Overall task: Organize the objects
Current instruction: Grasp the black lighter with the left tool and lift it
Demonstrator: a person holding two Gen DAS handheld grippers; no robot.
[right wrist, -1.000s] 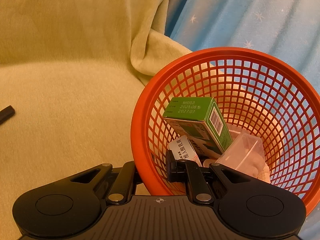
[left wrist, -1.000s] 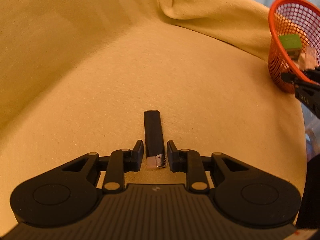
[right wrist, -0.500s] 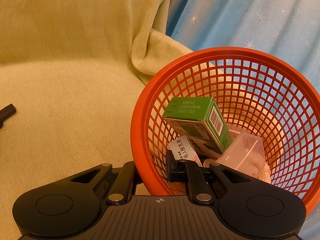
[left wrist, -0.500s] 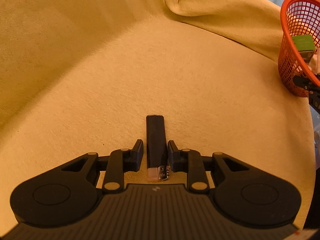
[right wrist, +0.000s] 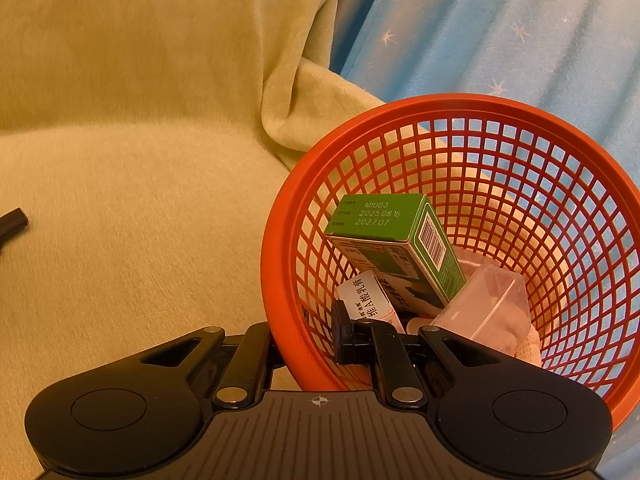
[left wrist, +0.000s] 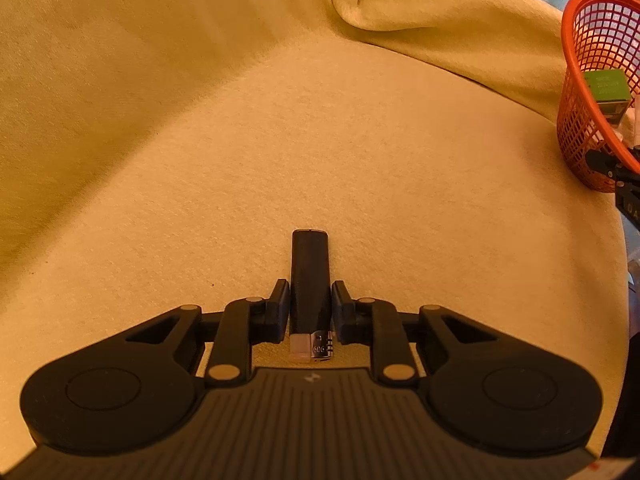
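Note:
A black lighter (left wrist: 310, 264) with a metal top lies on the yellow blanket (left wrist: 280, 140), pointing away from me. My left gripper (left wrist: 310, 300) straddles it, its jaws closing with the pads against the lighter's sides. The lighter's far end (right wrist: 14, 220) shows at the left edge of the right wrist view. My right gripper (right wrist: 308, 332) is shut on the wall of the orange mesh basket (right wrist: 280, 240), one finger outside and one finger (right wrist: 344, 328) inside. The basket (left wrist: 576, 120) and the right gripper (left wrist: 612, 168) also show at the far right of the left wrist view.
In the basket lie a green box (right wrist: 384, 224), a white box with printed text (right wrist: 368, 296) and a clear plastic container (right wrist: 488, 304). The blanket rises in folds (right wrist: 288, 112) behind. A blue starred cloth (right wrist: 500, 32) hangs at the back right.
My left gripper has slid forward along the lighter, which now sits deeper between the jaws, and the pads have drawn in against it. The right gripper and basket have not moved.

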